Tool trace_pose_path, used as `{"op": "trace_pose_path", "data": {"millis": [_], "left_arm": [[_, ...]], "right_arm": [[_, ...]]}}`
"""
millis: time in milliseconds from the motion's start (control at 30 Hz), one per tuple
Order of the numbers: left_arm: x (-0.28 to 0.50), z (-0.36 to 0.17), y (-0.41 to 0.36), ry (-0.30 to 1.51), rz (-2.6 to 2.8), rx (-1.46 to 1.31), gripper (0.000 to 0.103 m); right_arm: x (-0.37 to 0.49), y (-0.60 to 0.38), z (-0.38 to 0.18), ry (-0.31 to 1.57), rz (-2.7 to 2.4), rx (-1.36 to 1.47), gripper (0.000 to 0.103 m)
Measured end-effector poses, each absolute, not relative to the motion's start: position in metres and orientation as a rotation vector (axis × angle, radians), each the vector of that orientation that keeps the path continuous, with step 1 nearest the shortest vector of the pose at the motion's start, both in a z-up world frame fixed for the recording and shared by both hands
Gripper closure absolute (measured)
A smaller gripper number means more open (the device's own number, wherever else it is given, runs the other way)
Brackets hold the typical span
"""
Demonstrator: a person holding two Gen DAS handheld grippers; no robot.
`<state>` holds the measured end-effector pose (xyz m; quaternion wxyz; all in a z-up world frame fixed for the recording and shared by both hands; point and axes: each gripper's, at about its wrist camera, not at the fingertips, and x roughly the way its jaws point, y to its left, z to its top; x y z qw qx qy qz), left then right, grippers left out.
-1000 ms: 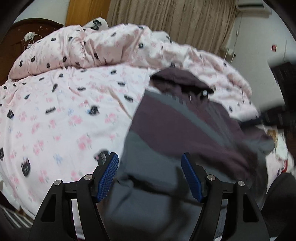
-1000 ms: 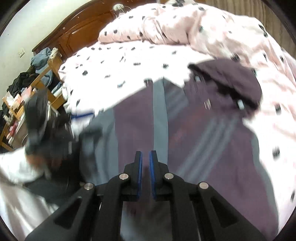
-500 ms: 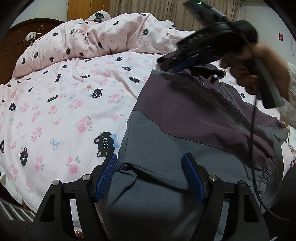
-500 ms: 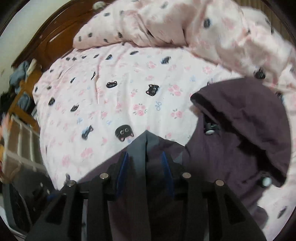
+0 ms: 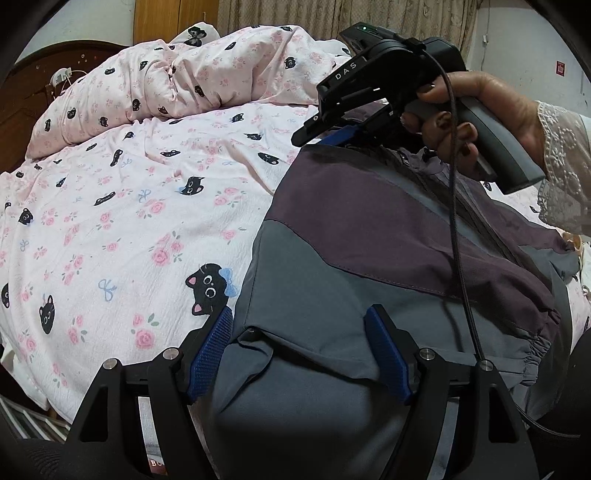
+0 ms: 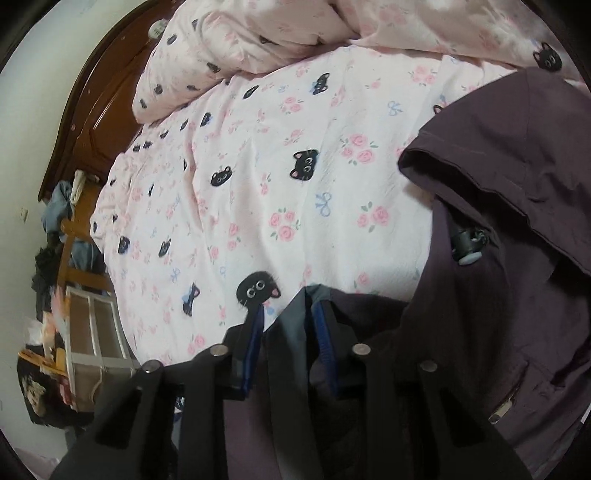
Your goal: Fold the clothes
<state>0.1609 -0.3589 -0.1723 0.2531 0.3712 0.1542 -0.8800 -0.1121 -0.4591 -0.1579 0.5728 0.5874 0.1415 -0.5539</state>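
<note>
1. Purple-and-grey hooded jacket [image 5: 388,258] lies spread on the bed, over the pink bedsheet [image 5: 129,221] printed with black cats and roses; its grey hem end is nearest the left wrist camera, at the near edge of the bed.
2. Its dark purple hood [image 6: 517,147] lies flat on the sheet toward the head of the bed, a toggle [image 6: 467,243] showing below its rim.
3. Left gripper [image 5: 301,350] hovers low over the grey hem, blue pads spread wide apart, a fold of grey cloth between them but not pinched.
4. Right gripper [image 6: 288,332] sits at the jacket's shoulder edge, fingers partly apart with a grey strip of fabric between them; whether they pinch it I cannot tell.
5. Right hand [image 5: 476,114] wraps the grey handle, a black cable [image 5: 456,229] trailing down across the jacket.
6. Rumpled matching duvet [image 5: 192,81] is heaped against the dark wooden headboard [image 6: 99,107]; beige curtains [image 5: 369,14] hang behind.
</note>
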Motion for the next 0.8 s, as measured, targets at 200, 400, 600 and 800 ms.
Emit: {"op": "trace_pose_path", "data": {"millis": [200, 400, 600, 800], "left_arm": [[0.16, -0.172, -0.36, 0.414, -2.39, 1.011, 0.033], [0.16, -0.172, -0.36, 0.419, -2.388, 1.01, 0.032], [0.159, -0.172, -0.36, 0.416, -2.387, 1.011, 0.032], [0.159, -0.173, -0.36, 0.414, -2.389, 1.012, 0.032]], "right_arm": [[-0.116, -0.466, -0.153, 0.323, -1.296, 1.37, 0.1], [-0.113, -0.469, -0.147, 0.329, -1.297, 1.34, 0.101], [-0.117, -0.469, -0.144, 0.32, -1.306, 1.333, 0.102], [-0.123, -0.47, -0.14, 0.297, -1.316, 1.327, 0.102]]}}
